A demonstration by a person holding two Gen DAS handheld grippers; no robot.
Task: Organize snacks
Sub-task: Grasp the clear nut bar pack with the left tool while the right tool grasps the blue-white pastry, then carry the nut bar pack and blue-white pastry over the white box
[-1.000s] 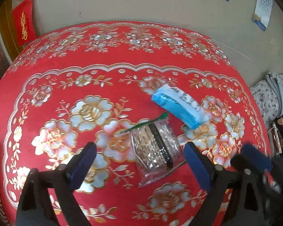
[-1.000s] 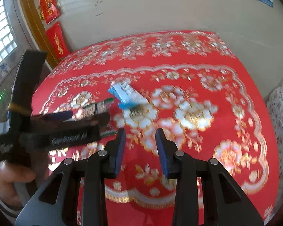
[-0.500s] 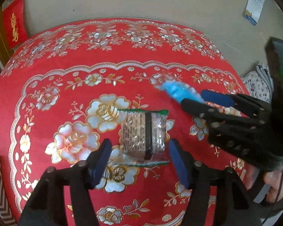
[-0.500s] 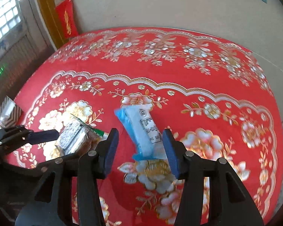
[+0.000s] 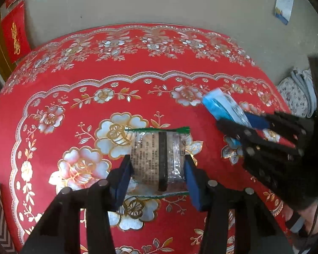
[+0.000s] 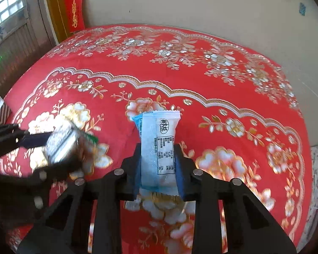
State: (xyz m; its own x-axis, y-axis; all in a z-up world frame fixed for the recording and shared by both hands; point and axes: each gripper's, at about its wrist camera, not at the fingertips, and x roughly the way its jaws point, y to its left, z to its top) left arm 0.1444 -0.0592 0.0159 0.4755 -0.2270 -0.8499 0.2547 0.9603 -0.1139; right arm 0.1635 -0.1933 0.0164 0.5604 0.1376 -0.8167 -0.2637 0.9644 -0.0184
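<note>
A clear snack packet with green sealed ends and a black stripe [image 5: 158, 157] lies on the red flowered tablecloth [image 5: 137, 84]. My left gripper [image 5: 158, 175] has its blue pads pressed on both sides of it. A blue and white snack packet [image 6: 159, 150] sits between the pads of my right gripper [image 6: 158, 169], which is shut on it. The right gripper with the blue packet [image 5: 224, 108] shows at the right of the left wrist view. The left gripper with the clear packet [image 6: 61, 139] shows blurred at the left of the right wrist view.
The round table stands against a beige wall [image 5: 159, 4]. Red hangings [image 5: 14, 36] are at the left by a window [image 6: 8, 10]. A flowered bundle of cloth [image 5: 294, 93] lies on the floor to the right. A striped box [image 6: 0, 110] sits off the table's left edge.
Both grippers have closed in on their packets. The left one moved forward around the clear packet and the right one around the blue packet, and each has gripped it.
</note>
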